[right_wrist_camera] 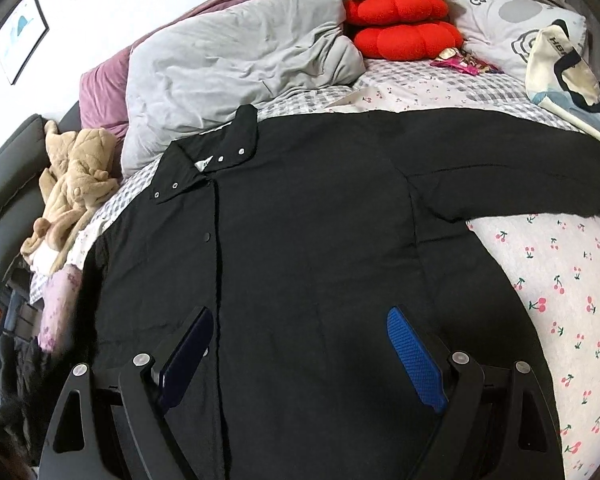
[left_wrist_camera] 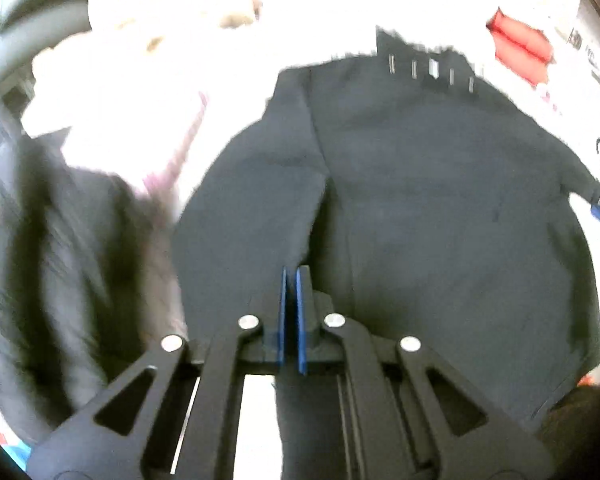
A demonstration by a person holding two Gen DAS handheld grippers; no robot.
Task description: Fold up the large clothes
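A large black jacket lies spread front-up on the bed, collar at the upper left, one sleeve stretched to the right. My right gripper hovers open over the jacket's lower front, with its blue pads wide apart and nothing between them. In the blurred left wrist view the same jacket fills the middle. My left gripper is shut on a fold of the jacket's black fabric, which runs between the blue pads and hangs below them.
The bed sheet has a cherry print. A grey duvet, two red cushions, white pillows and a tote bag lie at the far side. A tan plush toy lies at the left edge. Another dark garment is at the left.
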